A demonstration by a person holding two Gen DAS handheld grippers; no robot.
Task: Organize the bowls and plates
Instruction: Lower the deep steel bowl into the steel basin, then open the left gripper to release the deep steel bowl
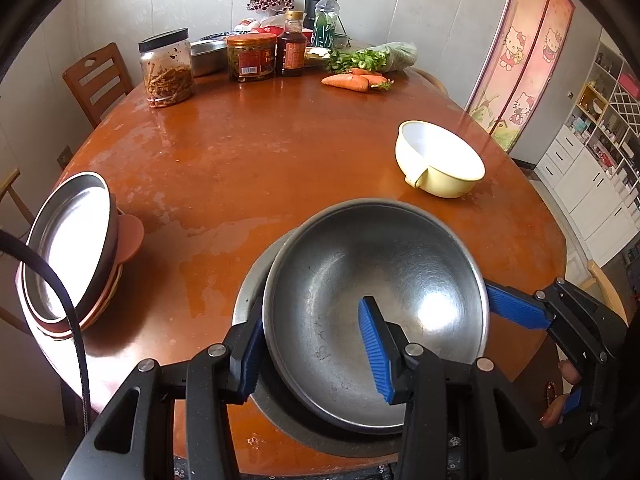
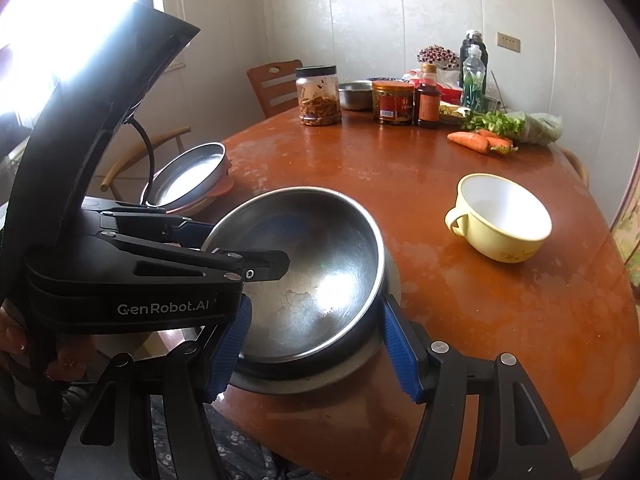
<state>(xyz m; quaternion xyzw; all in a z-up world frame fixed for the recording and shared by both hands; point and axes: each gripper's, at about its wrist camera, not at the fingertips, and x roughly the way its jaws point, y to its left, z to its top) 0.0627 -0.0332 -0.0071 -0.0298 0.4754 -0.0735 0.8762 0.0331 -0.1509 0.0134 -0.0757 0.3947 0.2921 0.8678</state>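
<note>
A steel bowl (image 1: 372,292) sits tilted in a second, larger steel bowl (image 1: 248,292) at the table's near edge; it also shows in the right wrist view (image 2: 316,264). My left gripper (image 1: 314,350) is open, its jaws straddling the upper bowl's near-left rim, one finger inside, one outside. My right gripper (image 2: 316,350) is open, its jaws astride the bowl's near side, not gripping. A cream bowl with a handle (image 1: 440,164) stands at the right, also in the right wrist view (image 2: 502,218). A stack of plates (image 1: 68,252) with a steel plate on top sits at the left edge.
Round brown table (image 1: 260,152). At the far side stand jars (image 1: 168,68), a sauce bottle (image 1: 291,46), bottles, a steel basin, carrots (image 1: 352,80) and greens. Wooden chairs (image 1: 98,80) stand around. A cabinet and shelves are at the right.
</note>
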